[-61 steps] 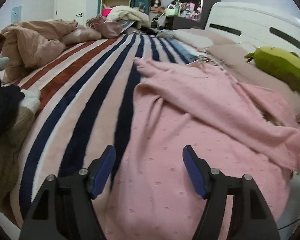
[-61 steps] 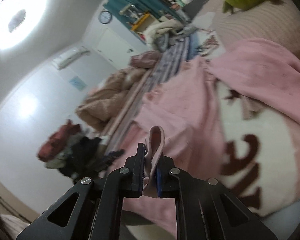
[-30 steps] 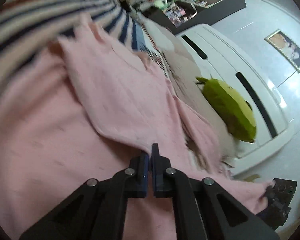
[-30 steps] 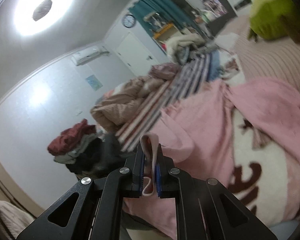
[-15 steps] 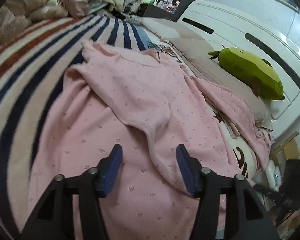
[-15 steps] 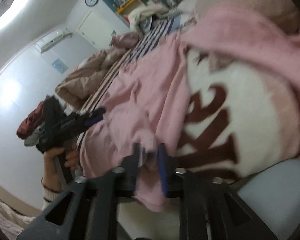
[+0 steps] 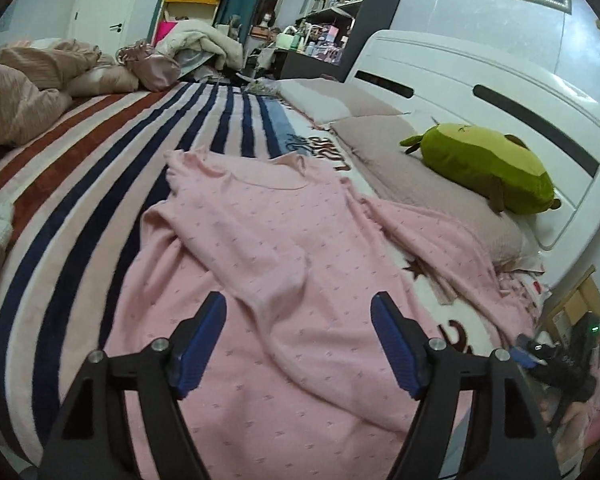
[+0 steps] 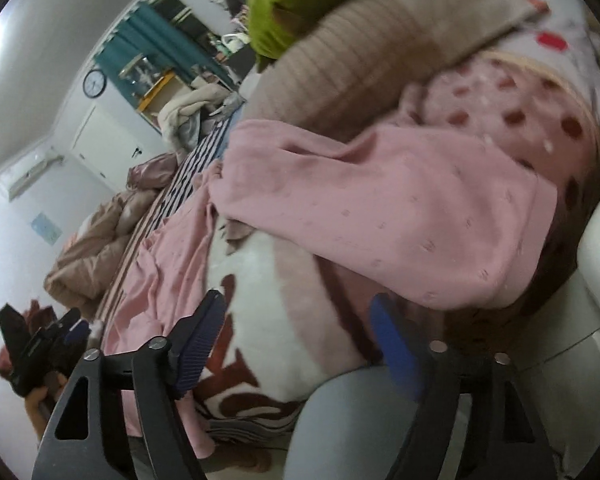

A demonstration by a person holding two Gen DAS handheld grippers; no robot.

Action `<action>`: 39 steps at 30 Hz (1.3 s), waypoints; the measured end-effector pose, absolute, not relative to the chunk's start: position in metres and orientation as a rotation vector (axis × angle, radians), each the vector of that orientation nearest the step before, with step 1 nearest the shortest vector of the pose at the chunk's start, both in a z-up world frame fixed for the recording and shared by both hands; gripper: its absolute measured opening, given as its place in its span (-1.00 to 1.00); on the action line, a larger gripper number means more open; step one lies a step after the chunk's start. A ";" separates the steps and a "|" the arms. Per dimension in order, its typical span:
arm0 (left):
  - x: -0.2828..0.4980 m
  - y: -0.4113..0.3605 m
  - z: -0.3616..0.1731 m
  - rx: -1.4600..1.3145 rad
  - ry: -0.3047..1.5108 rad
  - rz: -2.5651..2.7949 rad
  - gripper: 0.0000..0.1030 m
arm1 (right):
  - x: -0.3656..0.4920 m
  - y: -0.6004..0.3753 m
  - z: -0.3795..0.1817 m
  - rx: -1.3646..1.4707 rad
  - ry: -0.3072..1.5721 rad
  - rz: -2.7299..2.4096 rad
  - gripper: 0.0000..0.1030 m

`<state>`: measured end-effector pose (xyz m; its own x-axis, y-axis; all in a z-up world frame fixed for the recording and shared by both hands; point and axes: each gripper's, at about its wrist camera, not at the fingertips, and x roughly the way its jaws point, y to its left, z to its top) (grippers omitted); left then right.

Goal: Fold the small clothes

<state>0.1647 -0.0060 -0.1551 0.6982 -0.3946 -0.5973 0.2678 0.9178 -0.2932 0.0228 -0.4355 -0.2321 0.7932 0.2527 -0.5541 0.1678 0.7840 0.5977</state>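
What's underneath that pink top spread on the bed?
The pink top lies on a striped blanket and a white blanket with dark red lettering. Whatever lies directly beneath the fabric is hidden.

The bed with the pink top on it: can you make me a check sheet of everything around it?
Surface: striped blanket covering the bed.
Job's things: pink top lying spread, one sleeve folded across its front.
Clutter: green plush on a pillow; beige quilt bunched at the far side.
Grippers: left gripper and right gripper, jaws opening, gripping nothing.
Cables: nothing seen.
Surroundings: white headboard, shelves, wall clock.
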 end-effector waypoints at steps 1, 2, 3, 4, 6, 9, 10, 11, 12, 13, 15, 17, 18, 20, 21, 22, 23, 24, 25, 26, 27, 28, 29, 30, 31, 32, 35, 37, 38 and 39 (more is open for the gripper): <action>0.166 -0.007 -0.153 -0.184 0.700 -0.364 0.39 | 0.022 -0.438 -0.235 0.696 0.644 0.043 0.44; 0.166 -0.008 -0.151 -0.176 0.696 -0.352 0.39 | 0.023 -0.442 -0.237 0.711 0.601 0.032 0.44; 0.167 -0.009 -0.149 -0.166 0.693 -0.337 0.39 | 0.025 -0.445 -0.239 0.729 0.566 0.028 0.44; 0.167 -0.009 -0.148 -0.165 0.691 -0.332 0.39 | 0.027 -0.449 -0.240 0.755 0.530 0.028 0.46; 0.166 -0.009 -0.145 -0.177 0.685 -0.331 0.39 | 0.034 -0.455 -0.239 0.773 0.463 0.023 0.46; 0.164 -0.011 -0.144 -0.180 0.679 -0.328 0.40 | 0.048 -0.459 -0.238 0.791 0.425 0.003 0.42; 0.163 -0.011 -0.144 -0.176 0.678 -0.324 0.40 | 0.051 -0.459 -0.237 0.797 0.413 -0.010 0.21; 0.162 -0.011 -0.144 -0.173 0.676 -0.322 0.40 | 0.054 -0.461 -0.235 0.793 0.416 -0.036 0.07; 0.162 -0.011 -0.144 -0.175 0.676 -0.322 0.40 | 0.058 -0.462 -0.235 0.790 0.423 -0.060 -0.23; 0.162 -0.010 -0.143 -0.176 0.676 -0.321 0.40 | 0.062 -0.464 -0.234 0.792 0.426 -0.078 -0.55; 0.161 -0.010 -0.143 -0.179 0.673 -0.319 0.40 | 0.067 -0.469 -0.232 0.796 0.420 -0.097 -0.88; 0.159 -0.008 -0.142 -0.179 0.668 -0.314 0.40 | 0.066 -0.468 -0.220 0.747 0.388 -0.093 -0.90; 0.158 -0.006 -0.142 -0.179 0.664 -0.310 0.40 | 0.066 -0.465 -0.213 0.725 0.368 -0.083 -0.92; 0.156 -0.001 -0.141 -0.185 0.651 -0.304 0.40 | 0.066 -0.457 -0.192 0.687 0.316 -0.031 -0.92; 0.156 0.001 -0.140 -0.188 0.647 -0.302 0.40 | 0.065 -0.454 -0.185 0.674 0.300 -0.009 -0.92; 0.154 0.004 -0.140 -0.193 0.641 -0.297 0.40 | 0.066 -0.450 -0.174 0.653 0.282 0.017 -0.92; 0.153 0.008 -0.140 -0.193 0.636 -0.292 0.40 | 0.067 -0.443 -0.161 0.624 0.258 0.044 -0.92; 0.152 0.010 -0.140 -0.190 0.632 -0.289 0.40 | 0.067 -0.436 -0.150 0.600 0.236 0.069 -0.92; 0.149 0.013 -0.140 -0.184 0.626 -0.284 0.40 | 0.068 -0.429 -0.138 0.573 0.215 0.098 -0.92; 0.148 0.016 -0.141 -0.182 0.622 -0.282 0.40 | 0.068 -0.419 -0.125 0.540 0.195 0.131 -0.92; 0.146 0.019 -0.141 -0.182 0.618 -0.281 0.40 | 0.071 -0.409 -0.113 0.509 0.180 0.161 -0.92; 0.143 0.024 -0.141 -0.184 0.610 -0.279 0.40 | 0.073 -0.398 -0.102 0.475 0.164 0.194 -0.92; 0.141 0.028 -0.142 -0.186 0.605 -0.277 0.40 | 0.075 -0.384 -0.090 0.438 0.148 0.235 -0.92; 0.139 0.032 -0.142 -0.190 0.598 -0.276 0.40 | 0.077 -0.372 -0.081 0.410 0.137 0.270 -0.92; 0.135 0.038 -0.142 -0.196 0.590 -0.273 0.40 | 0.081 -0.353 -0.070 0.375 0.127 0.320 -0.92; 0.133 0.042 -0.143 -0.200 0.585 -0.273 0.40 | 0.083 -0.341 -0.063 0.353 0.125 0.355 -0.92; 0.125 0.059 -0.145 -0.212 0.568 -0.261 0.42 | 0.097 -0.284 -0.050 0.247 0.155 0.501 -0.92; 0.121 0.069 -0.147 -0.221 0.559 -0.248 0.44 | 0.107 -0.240 -0.053 0.170 0.215 0.567 -0.92; 0.119 0.074 -0.148 -0.228 0.556 -0.241 0.46 | 0.114 -0.216 -0.059 0.145 0.273 0.598 -0.92; 0.117 0.079 -0.149 -0.236 0.554 -0.234 0.47 | 0.119 -0.198 -0.067 0.133 0.325 0.622 -0.92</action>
<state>0.1172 0.0787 -0.1489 0.8255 -0.2815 -0.4893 0.1555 0.9466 -0.2823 0.1187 -0.1977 -0.0673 0.7641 0.5910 -0.2585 -0.5497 0.8063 0.2185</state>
